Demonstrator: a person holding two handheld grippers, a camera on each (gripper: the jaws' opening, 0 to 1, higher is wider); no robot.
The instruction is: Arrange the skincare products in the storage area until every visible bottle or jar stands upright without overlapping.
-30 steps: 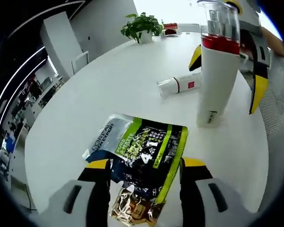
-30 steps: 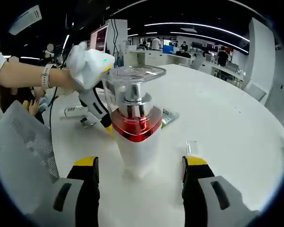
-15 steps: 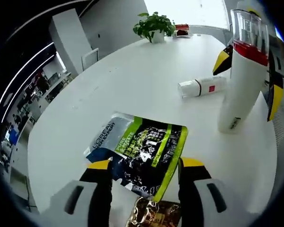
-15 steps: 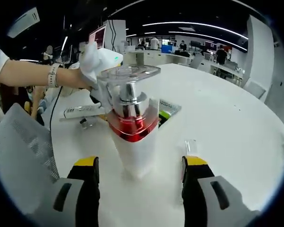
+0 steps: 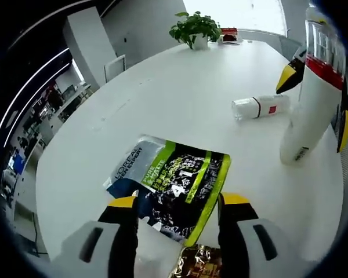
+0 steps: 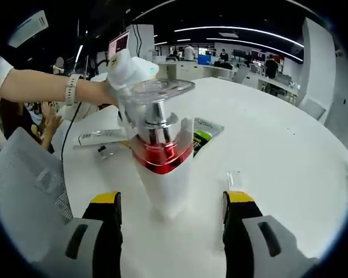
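The tall pump bottle (image 6: 162, 156) stands straight up between the wide-apart jaws of the right gripper (image 6: 171, 202). The left gripper (image 5: 177, 202) is wide apart too, over a flat L'Oreal packet (image 5: 171, 182). A small tube (image 5: 260, 107) lies on its side, far right.

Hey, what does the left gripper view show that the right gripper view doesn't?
Left gripper view alone: a potted plant at the far table edge, a small white bottle lying on its side, and a gold packet between the jaws. Right gripper view alone: a white tube lying flat and a person's wrist with a watch. Both: the upright white pump bottle, the green-and-black sachet, and the white table.
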